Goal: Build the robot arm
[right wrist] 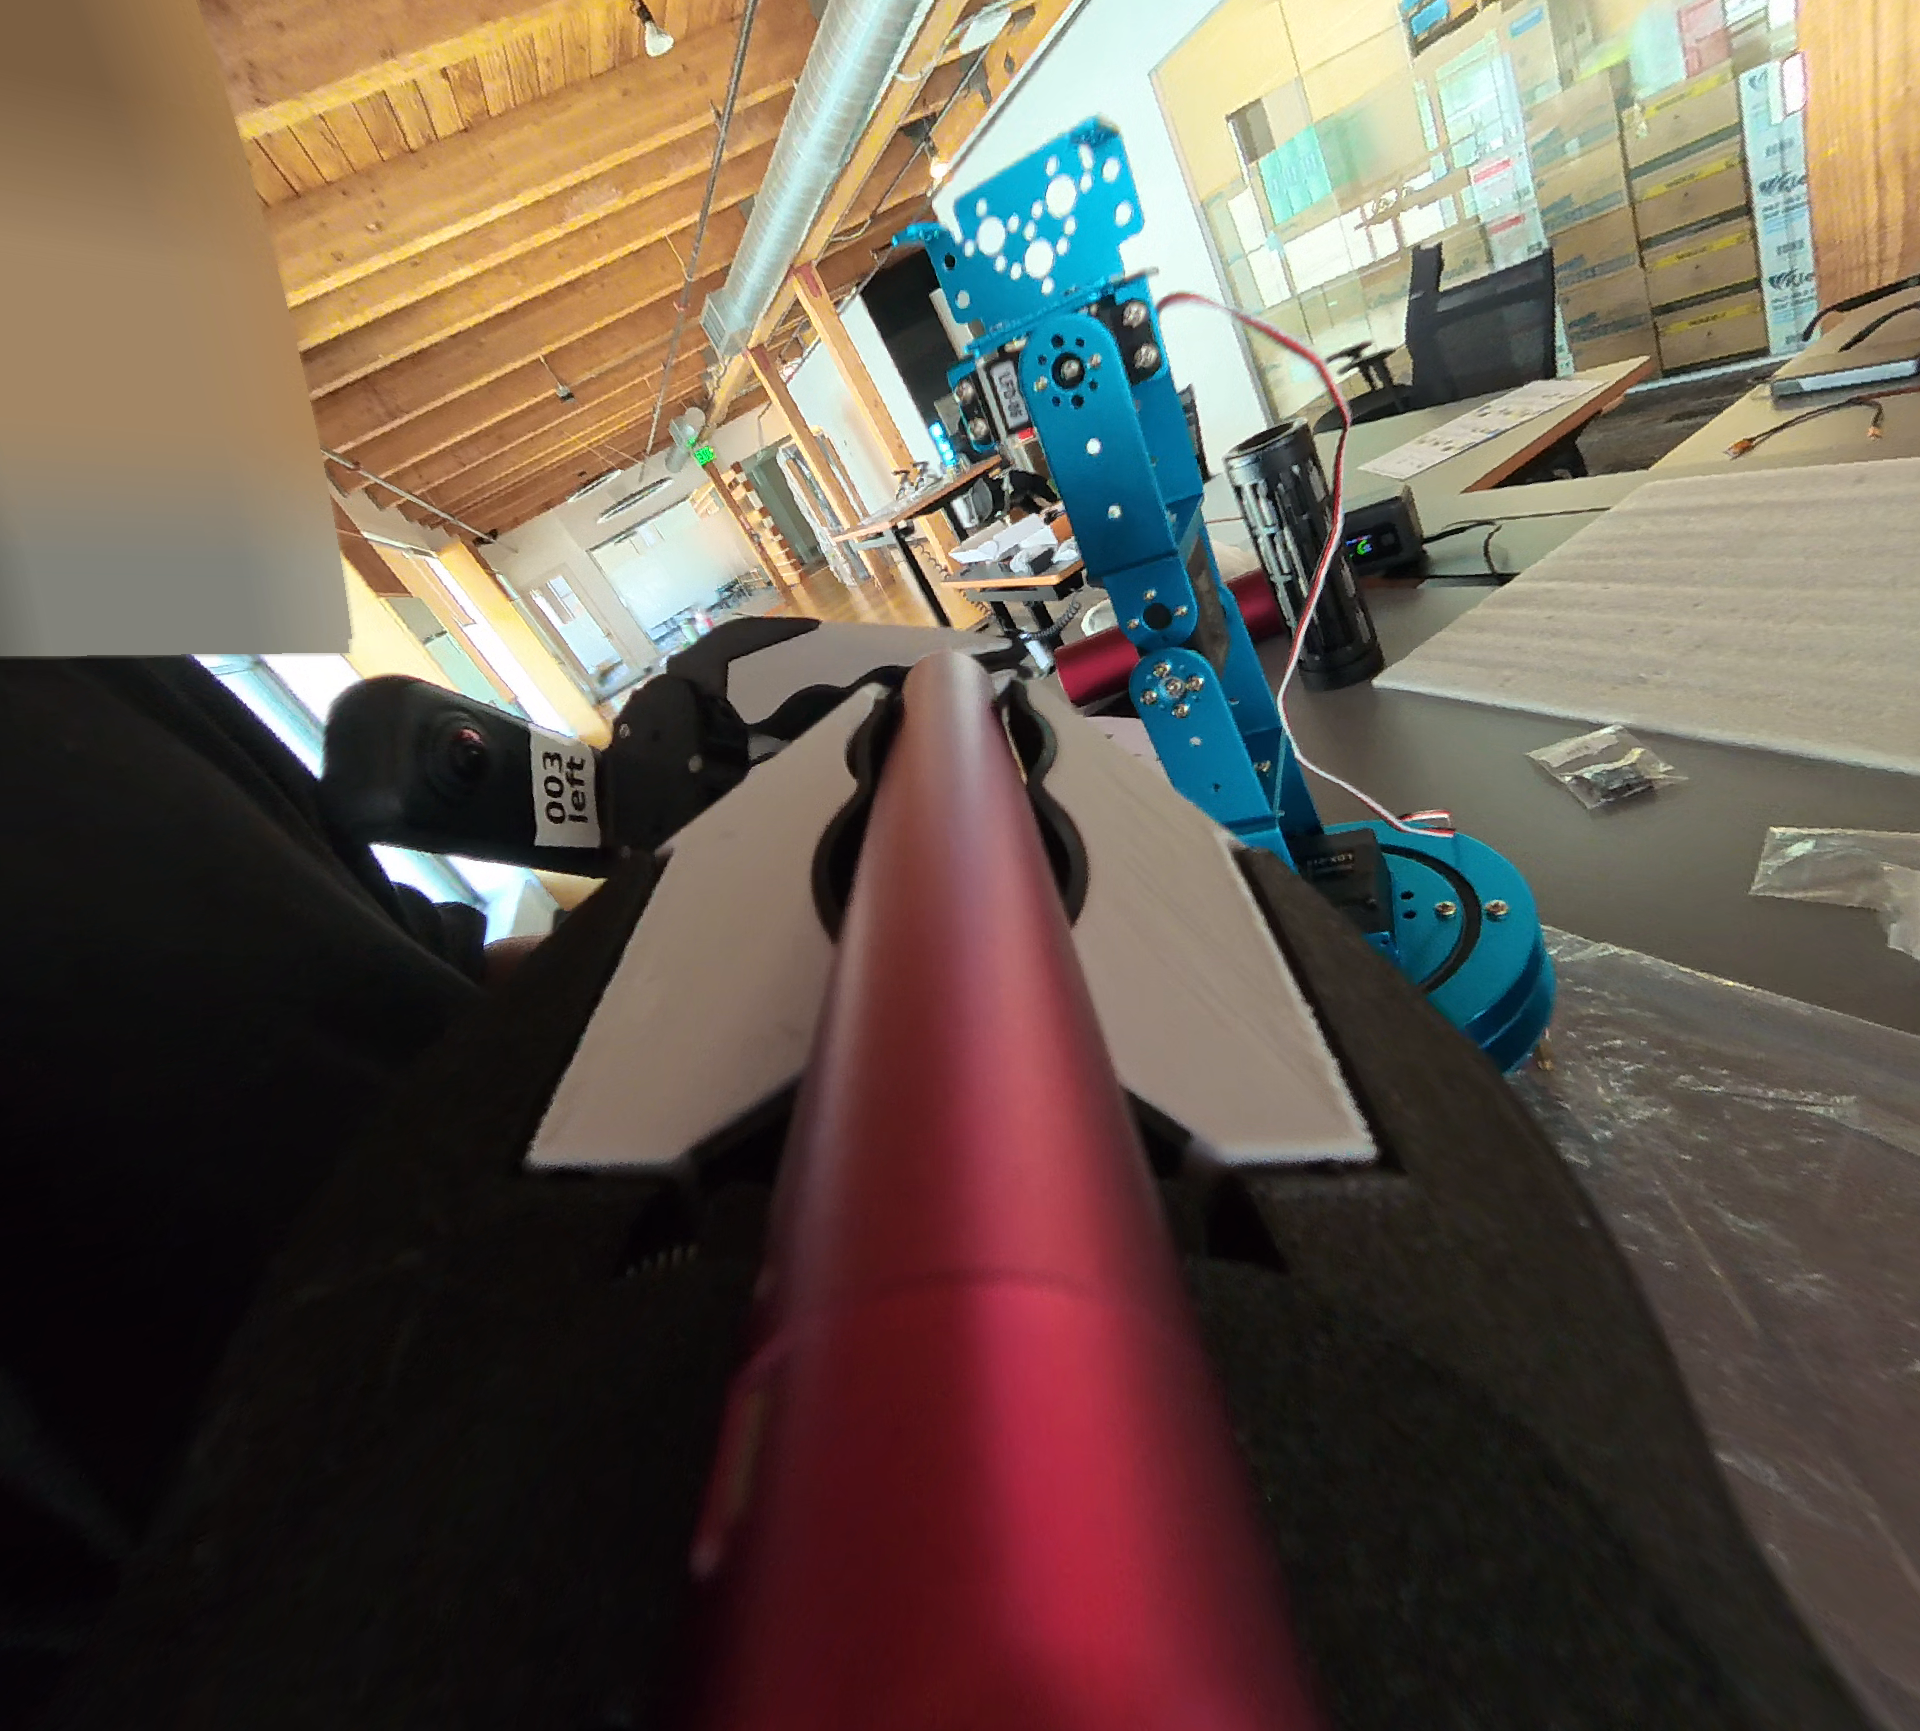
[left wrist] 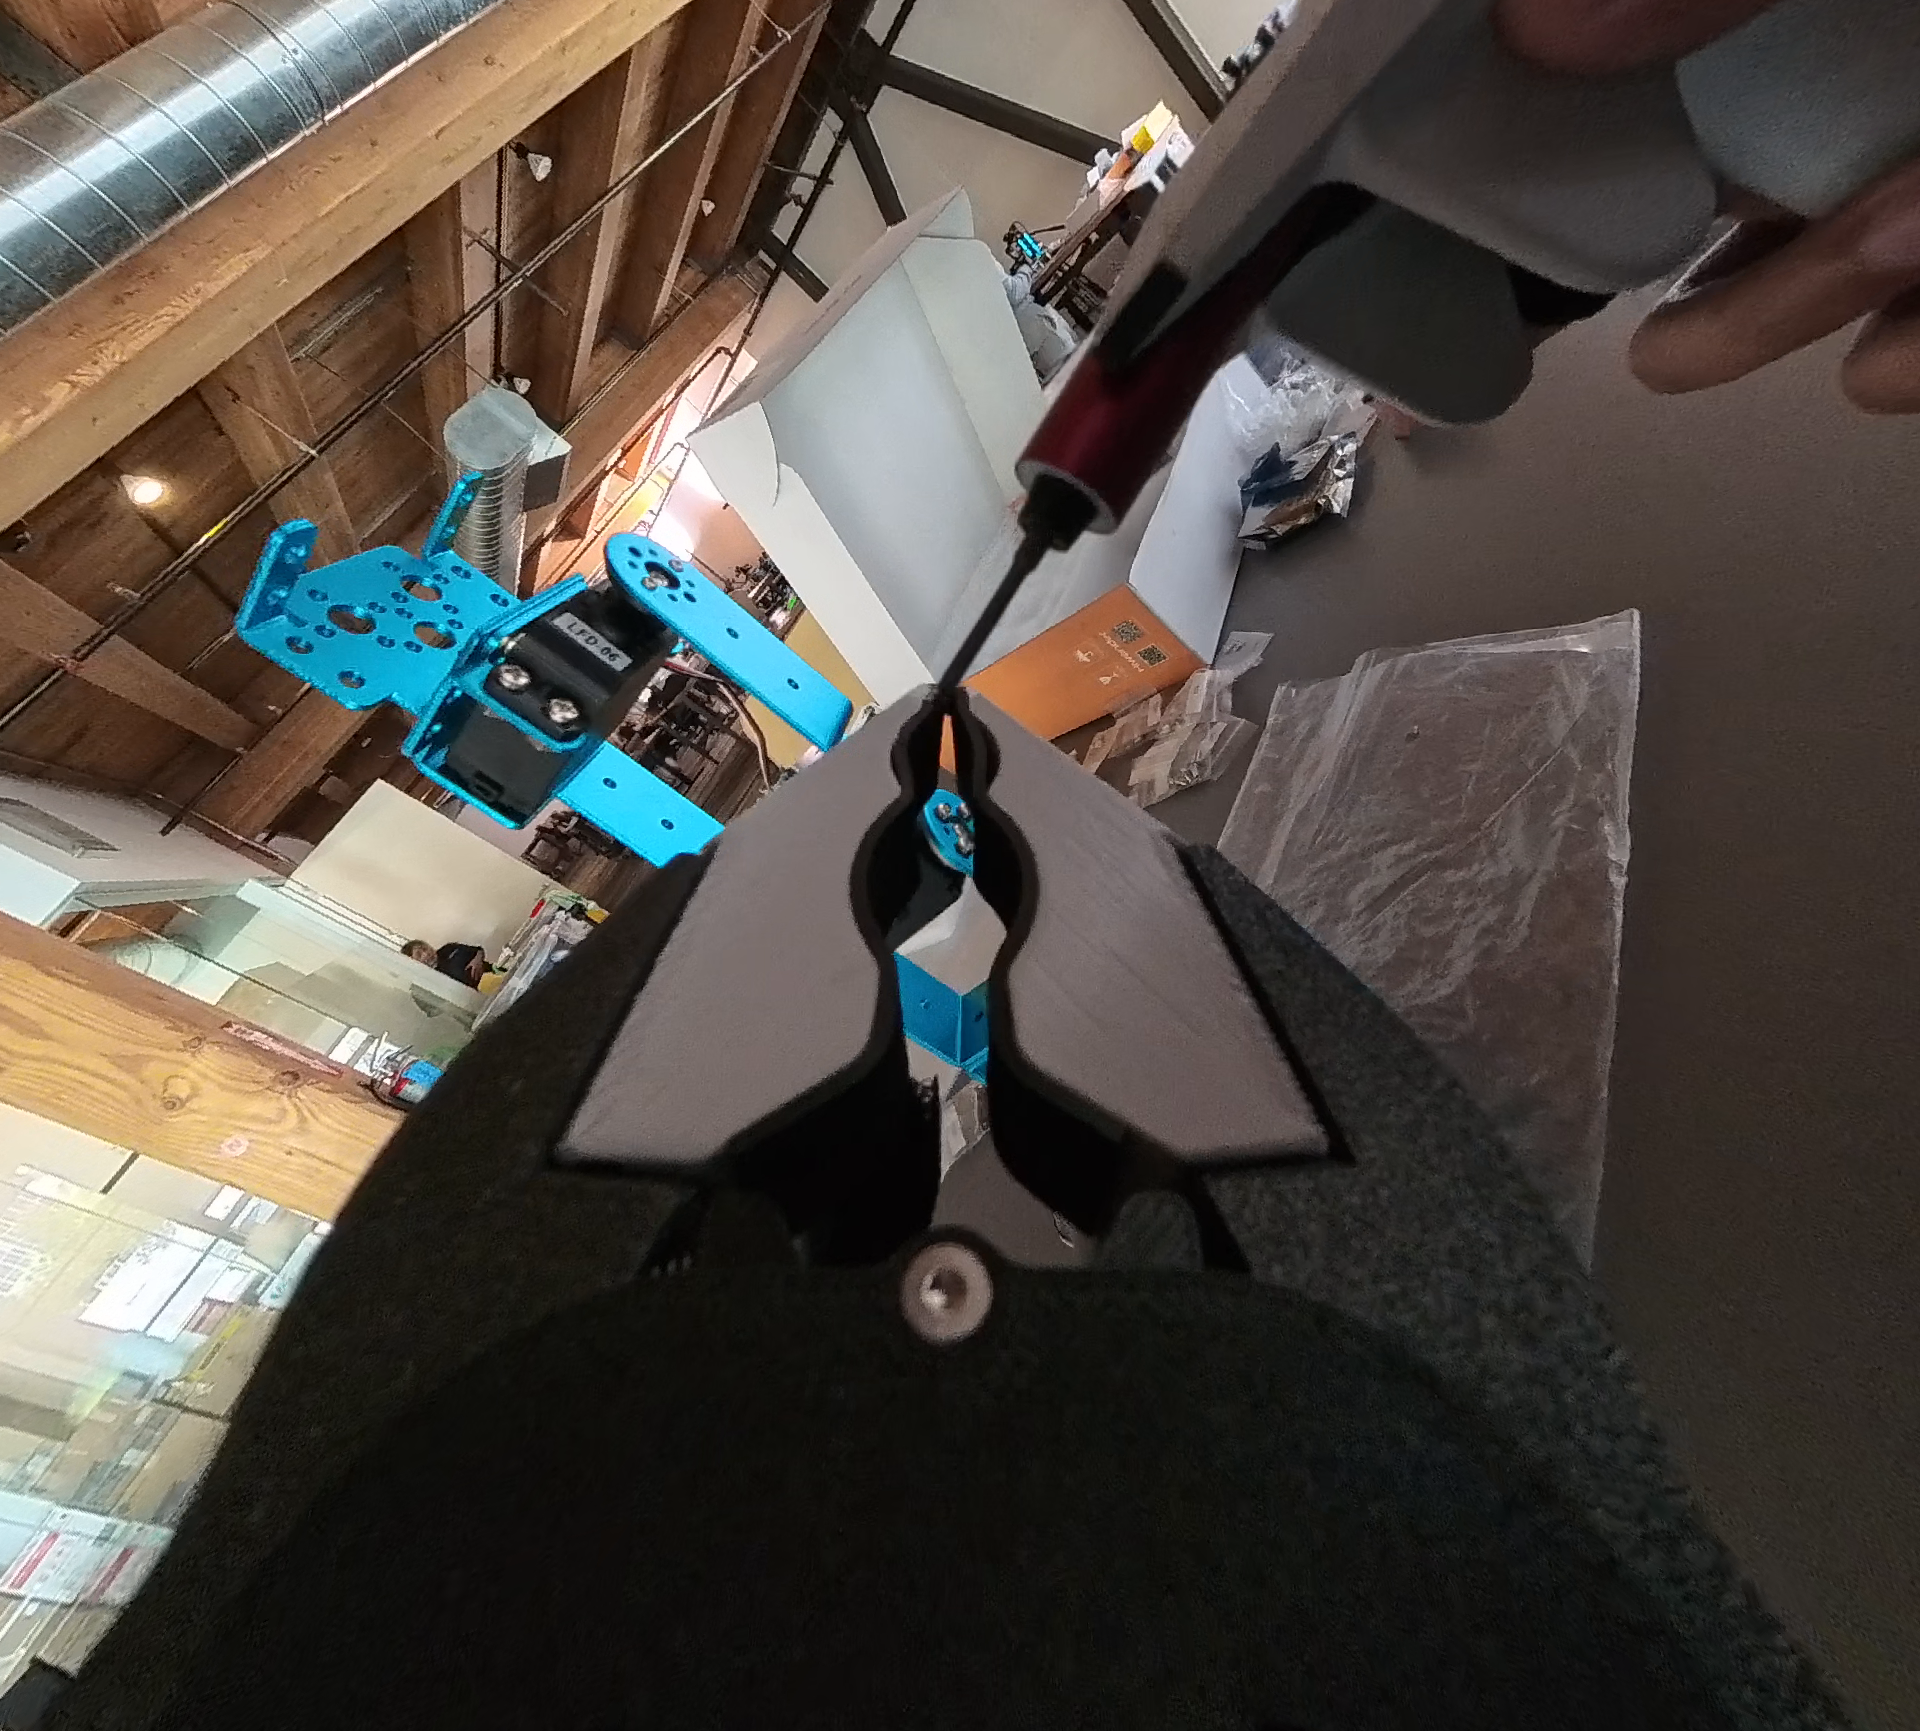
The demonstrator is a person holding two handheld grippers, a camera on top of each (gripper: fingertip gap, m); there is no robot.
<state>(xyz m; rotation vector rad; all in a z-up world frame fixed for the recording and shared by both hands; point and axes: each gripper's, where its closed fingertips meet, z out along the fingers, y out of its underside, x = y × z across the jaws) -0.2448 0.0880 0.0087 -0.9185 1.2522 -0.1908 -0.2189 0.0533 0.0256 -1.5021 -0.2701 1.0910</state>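
At left of the left wrist view a blue servo arm (left wrist: 540,684) is seen, while at centre the left gripper (left wrist: 943,715) is pinched onto the bit of a red screwdriver (right wrist: 935,1110), apparently steadying it, clamped lengthwise by the right gripper (right wrist: 951,679)

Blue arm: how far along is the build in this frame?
Done: the arm stands on its round base, with a servo screwed in. In hand: the right claw is shut on a red screwdriver, whose bit ends between the left claw's closed tips. Left: the top bracket carries nothing, and parts bags lie on the table.
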